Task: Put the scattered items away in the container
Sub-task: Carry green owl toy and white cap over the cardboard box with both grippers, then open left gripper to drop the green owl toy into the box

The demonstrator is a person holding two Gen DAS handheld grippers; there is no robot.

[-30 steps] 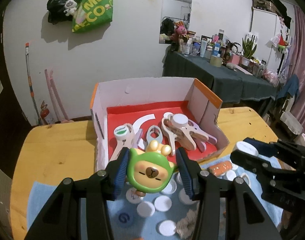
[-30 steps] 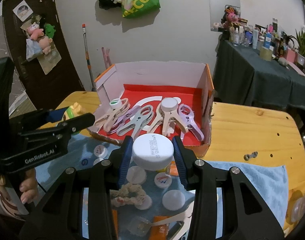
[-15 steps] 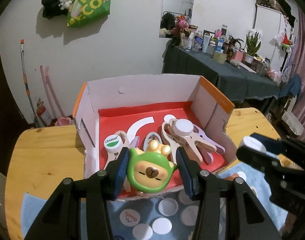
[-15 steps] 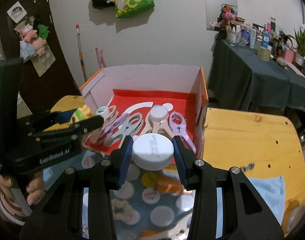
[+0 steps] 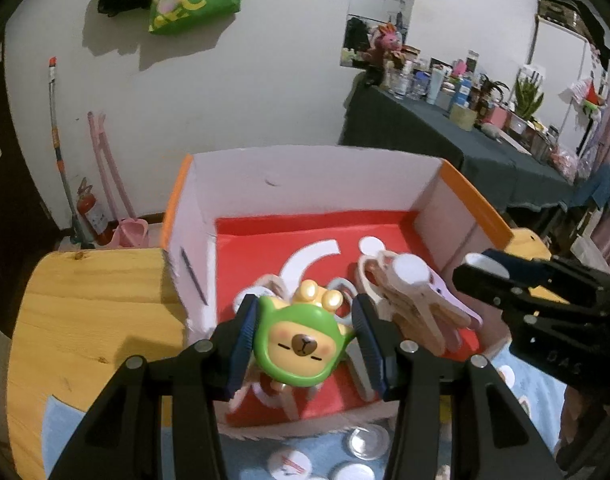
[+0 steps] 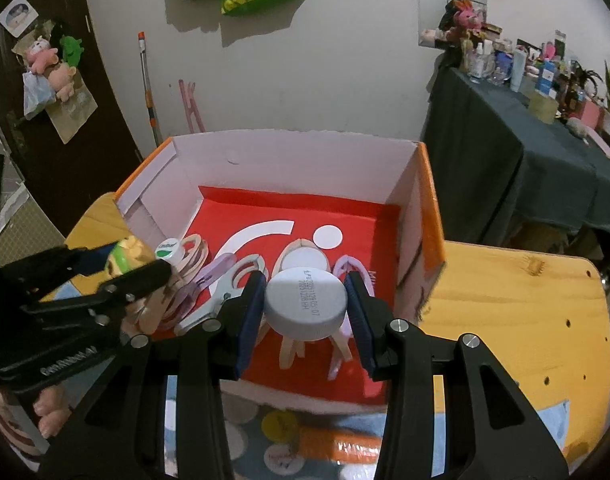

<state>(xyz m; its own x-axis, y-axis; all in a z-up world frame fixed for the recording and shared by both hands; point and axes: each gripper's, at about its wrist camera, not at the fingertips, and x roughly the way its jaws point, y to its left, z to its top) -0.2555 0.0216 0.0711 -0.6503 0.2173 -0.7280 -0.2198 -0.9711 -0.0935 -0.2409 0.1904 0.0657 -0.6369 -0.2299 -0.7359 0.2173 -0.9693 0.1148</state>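
My left gripper is shut on a green capybara toy and holds it over the front of the open cardboard box with a red floor. My right gripper is shut on a white bottle cap above the box's red floor. Several large clothes pegs lie inside the box, also in the right wrist view. The left gripper with the toy shows at the left of the right wrist view. The right gripper shows at the right of the left wrist view.
The box stands on a wooden table. A blue cloth in front of the box carries several loose white caps. An orange packet lies there. A dark-clothed side table with bottles stands behind right.
Both grippers have moved forward from above the blue cloth to over the box, each still holding its item.
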